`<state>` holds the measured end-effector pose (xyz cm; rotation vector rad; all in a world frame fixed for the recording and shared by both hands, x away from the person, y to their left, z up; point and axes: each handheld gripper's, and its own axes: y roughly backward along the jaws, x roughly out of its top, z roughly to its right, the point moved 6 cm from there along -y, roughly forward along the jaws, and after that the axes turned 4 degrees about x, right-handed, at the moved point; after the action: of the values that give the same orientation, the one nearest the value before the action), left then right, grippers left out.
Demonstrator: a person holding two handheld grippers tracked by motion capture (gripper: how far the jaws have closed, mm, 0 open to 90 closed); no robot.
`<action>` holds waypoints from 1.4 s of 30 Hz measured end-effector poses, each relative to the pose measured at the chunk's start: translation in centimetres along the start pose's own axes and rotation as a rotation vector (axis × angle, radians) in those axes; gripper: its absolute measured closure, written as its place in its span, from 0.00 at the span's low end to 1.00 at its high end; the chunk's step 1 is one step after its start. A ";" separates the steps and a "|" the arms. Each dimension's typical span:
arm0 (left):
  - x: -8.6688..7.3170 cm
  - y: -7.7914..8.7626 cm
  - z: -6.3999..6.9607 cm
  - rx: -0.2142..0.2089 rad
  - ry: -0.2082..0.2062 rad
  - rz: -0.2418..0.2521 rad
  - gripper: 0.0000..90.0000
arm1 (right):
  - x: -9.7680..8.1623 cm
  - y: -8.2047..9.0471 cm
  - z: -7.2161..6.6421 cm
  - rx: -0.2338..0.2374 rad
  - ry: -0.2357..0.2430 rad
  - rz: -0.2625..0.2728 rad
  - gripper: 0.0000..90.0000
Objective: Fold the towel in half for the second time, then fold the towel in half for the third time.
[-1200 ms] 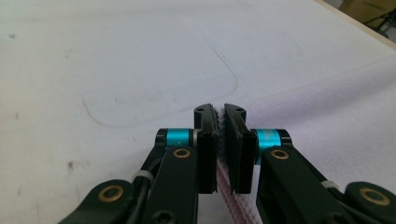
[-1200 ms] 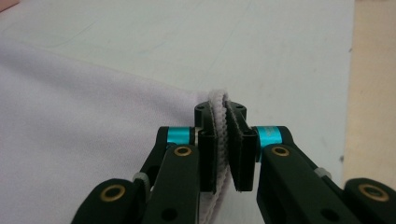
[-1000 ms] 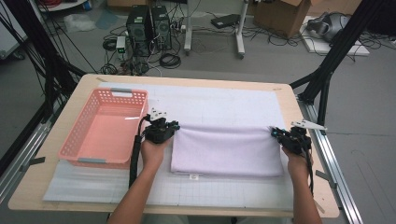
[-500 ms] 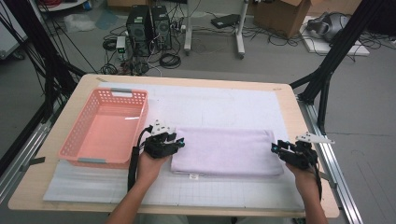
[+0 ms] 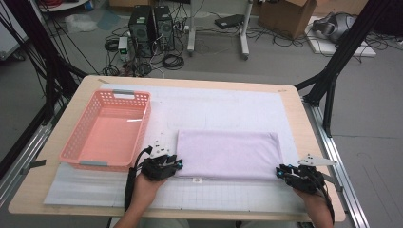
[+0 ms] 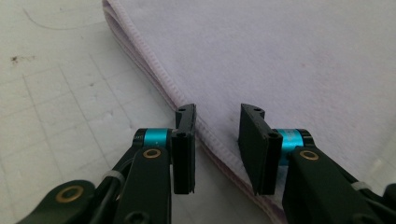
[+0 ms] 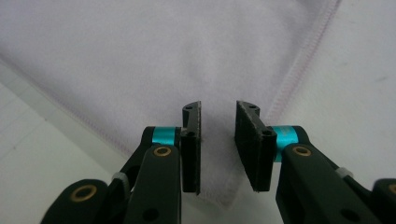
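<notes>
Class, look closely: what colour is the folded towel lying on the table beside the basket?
Pale lilac; the towel shows best in the high view.

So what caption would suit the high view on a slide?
Two hand-held grippers, left gripper and right gripper, open at the near corners of a folded lilac towel.

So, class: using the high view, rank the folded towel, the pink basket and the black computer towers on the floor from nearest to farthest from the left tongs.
1. Folded towel: right beside the left tongs, at its near left corner.
2. Pink basket: just to their left on the table.
3. Black computer towers: on the floor beyond the table's far edge.
</notes>
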<state>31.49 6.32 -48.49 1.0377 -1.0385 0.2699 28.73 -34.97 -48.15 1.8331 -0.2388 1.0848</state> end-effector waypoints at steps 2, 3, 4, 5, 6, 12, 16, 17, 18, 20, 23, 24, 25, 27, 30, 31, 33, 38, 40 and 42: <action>-0.1 0.4 -0.2 0.000 0.007 0.010 0.72 | -0.2 0.4 -0.1 -0.007 0.002 0.009 0.78; 0.0 0.6 -0.2 -0.001 0.008 0.020 0.70 | -0.1 0.6 -0.3 -0.005 0.002 0.017 0.77; 0.1 0.7 -0.3 -0.009 0.011 0.036 0.69 | 0.1 0.8 -0.4 -0.001 0.005 0.029 0.76; 0.4 0.9 -0.2 -0.023 0.017 0.049 0.66 | 0.4 1.1 -0.6 0.003 0.002 0.054 0.74; 0.7 1.2 -0.1 -0.033 0.014 0.072 0.64 | 0.7 1.5 -0.7 0.004 0.000 0.083 0.72; 2.0 2.4 0.6 -0.069 0.000 0.198 0.38 | 2.5 2.8 -1.7 -0.047 0.005 0.216 0.49; 2.2 2.7 0.2 -0.035 0.019 0.238 0.21 | 2.9 3.1 -1.2 -0.100 -0.009 0.246 0.29; 2.2 2.7 0.2 -0.035 0.019 0.238 0.22 | 2.8 3.2 -1.0 -0.104 -0.011 0.253 0.28; 2.2 3.0 0.2 -0.061 0.012 0.260 0.23 | 2.8 3.2 -0.8 -0.103 -0.011 0.258 0.27; 2.4 3.0 0.2 -0.069 0.017 0.270 0.23 | 2.5 3.1 -0.3 -0.095 -0.014 0.259 0.23; 2.3 3.0 0.2 -0.063 0.014 0.267 0.25 | 2.2 3.0 0.0 -0.084 -0.020 0.253 0.23; 2.3 3.0 0.2 -0.060 0.012 0.265 0.25 | 2.2 3.0 -0.1 -0.084 -0.021 0.254 0.23; 2.3 3.0 0.1 -0.057 0.007 0.263 0.26 | 2.2 3.0 -0.1 -0.081 -0.010 0.256 0.22; 2.2 2.9 0.0 -0.052 0.012 0.259 0.26 | 2.3 3.1 -0.1 -0.081 -0.008 0.259 0.22; 2.3 2.7 0.0 -0.052 0.018 0.256 0.26 | 2.1 3.0 -0.1 -0.080 -0.003 0.249 0.22; 2.3 2.6 0.0 -0.054 0.017 0.255 0.26 | 2.1 3.0 -0.1 -0.080 -0.006 0.249 0.22; 2.3 2.5 0.0 -0.053 0.011 0.248 0.26 | 2.0 3.1 -0.1 -0.084 -0.008 0.246 0.22; 2.2 2.4 0.3 -0.050 0.010 0.239 0.26 | 2.0 3.2 0.0 -0.080 -0.018 0.246 0.24; 2.1 2.2 0.3 -0.056 0.011 0.232 0.26 | 2.0 3.1 -0.1 -0.075 -0.011 0.240 0.24; 1.9 2.0 0.2 -0.060 0.015 0.214 0.28 | 2.0 3.0 -0.2 -0.073 -0.007 0.236 0.24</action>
<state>31.09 6.72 -45.75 0.8702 -1.1383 0.4170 28.07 -35.85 -44.71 1.7752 -0.5031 1.2147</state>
